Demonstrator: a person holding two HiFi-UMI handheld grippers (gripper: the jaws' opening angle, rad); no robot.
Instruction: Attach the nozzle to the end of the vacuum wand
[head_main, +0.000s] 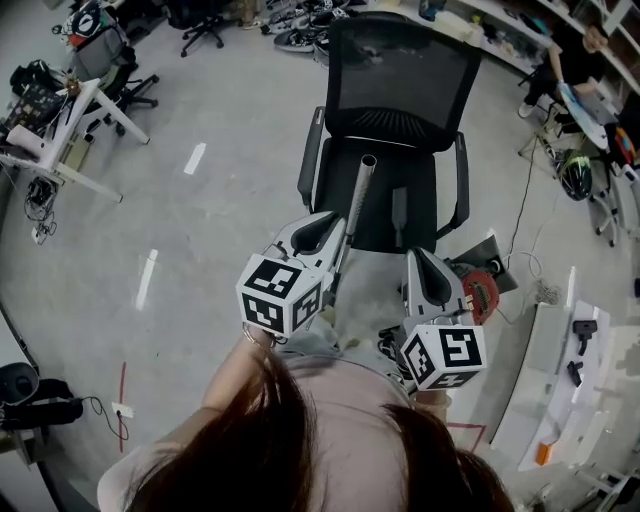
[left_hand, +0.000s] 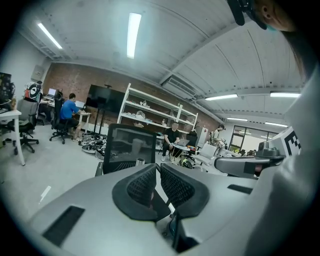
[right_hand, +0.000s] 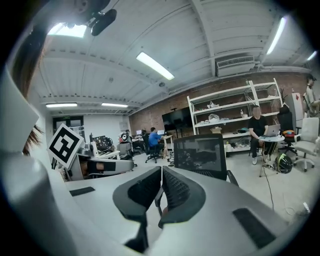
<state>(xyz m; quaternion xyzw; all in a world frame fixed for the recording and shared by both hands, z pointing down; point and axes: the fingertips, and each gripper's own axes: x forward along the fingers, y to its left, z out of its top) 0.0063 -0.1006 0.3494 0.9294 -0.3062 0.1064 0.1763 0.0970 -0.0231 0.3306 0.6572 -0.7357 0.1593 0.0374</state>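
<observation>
On the chair seat the wand leans with a grey piece, likely the nozzle, beside it, while left gripper and right gripper hover near, jaws pressed together on nothing, and nudging in like that could knock the wand off.

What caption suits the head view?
Jaws shut, left gripper and right gripper face the wand on a chair.
</observation>
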